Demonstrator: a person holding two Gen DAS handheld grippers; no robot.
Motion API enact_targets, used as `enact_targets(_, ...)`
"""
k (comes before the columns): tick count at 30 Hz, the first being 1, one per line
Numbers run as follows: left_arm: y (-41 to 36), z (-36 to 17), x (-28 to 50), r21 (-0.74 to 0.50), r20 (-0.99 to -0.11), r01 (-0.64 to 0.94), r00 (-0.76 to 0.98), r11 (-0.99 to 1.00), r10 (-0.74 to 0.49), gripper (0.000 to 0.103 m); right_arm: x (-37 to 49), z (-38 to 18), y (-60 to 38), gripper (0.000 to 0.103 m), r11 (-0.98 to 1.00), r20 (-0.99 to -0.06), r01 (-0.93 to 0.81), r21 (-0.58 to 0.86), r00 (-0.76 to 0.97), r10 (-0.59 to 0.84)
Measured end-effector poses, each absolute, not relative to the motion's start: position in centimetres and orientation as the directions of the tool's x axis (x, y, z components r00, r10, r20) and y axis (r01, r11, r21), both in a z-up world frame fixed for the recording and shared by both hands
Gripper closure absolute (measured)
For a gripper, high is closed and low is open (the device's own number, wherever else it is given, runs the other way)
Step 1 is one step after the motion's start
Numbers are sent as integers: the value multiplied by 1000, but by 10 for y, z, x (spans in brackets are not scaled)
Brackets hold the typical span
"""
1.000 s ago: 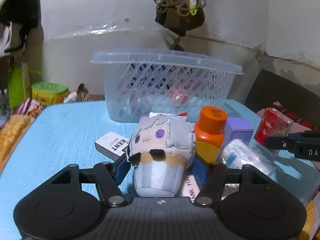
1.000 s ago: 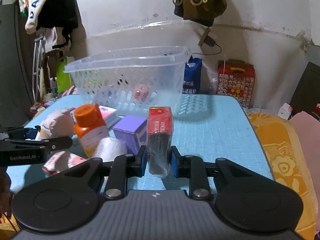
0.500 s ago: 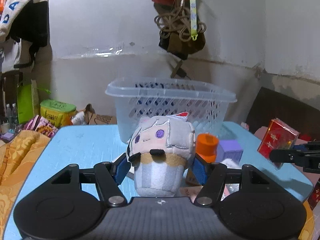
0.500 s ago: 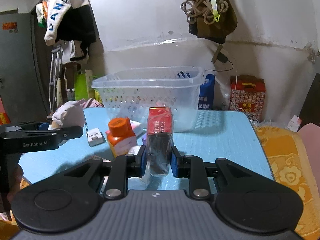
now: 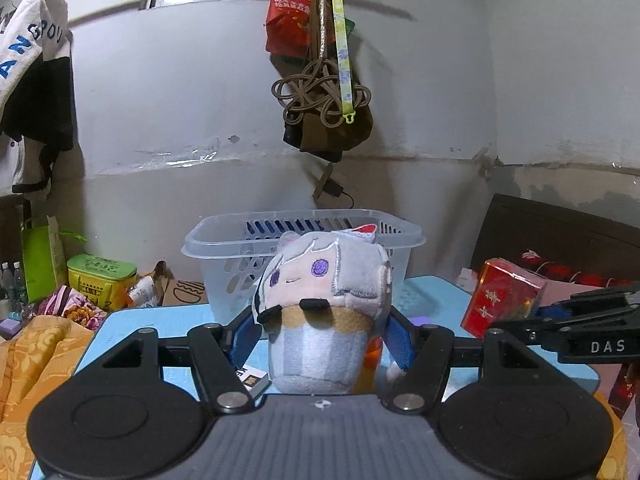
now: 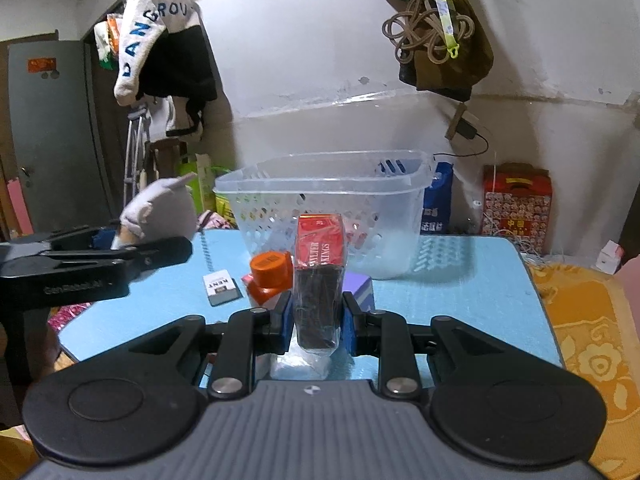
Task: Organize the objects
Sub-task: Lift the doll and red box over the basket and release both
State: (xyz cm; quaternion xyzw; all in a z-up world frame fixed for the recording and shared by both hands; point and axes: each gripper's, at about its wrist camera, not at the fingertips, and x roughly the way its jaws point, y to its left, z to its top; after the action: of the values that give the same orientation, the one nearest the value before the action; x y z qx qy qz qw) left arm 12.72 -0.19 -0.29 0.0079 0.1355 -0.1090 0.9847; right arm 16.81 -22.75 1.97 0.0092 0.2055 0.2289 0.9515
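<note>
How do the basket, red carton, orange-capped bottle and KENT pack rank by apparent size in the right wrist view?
1. Basket
2. Red carton, inflated by nearness in the right tool
3. Orange-capped bottle, partly hidden
4. KENT pack, close to the bottle; unsure

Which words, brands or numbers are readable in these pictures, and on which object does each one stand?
"KENT": small white pack on the blue table.
"KINGS", "20": red box in the right tongs.
"DAS": right tongs' arm.
"GenRobot.AI": left tongs' arm, blurred.
"ANGROU": hanging garment.
Orange cap label: unreadable.
</note>
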Motion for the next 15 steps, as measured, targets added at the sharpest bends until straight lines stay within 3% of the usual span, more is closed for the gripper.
enact_targets(8, 30, 20, 138, -122, -221, 182, 953, 976, -206, 35, 176, 41, -233, 75, 894, -319, -433, 116, 836, 447)
enact_targets(15, 37, 77, 194, -224, -168, 204, 955, 953, -244, 35, 237, 93, -213, 75, 914, -237, -403, 55, 884, 404)
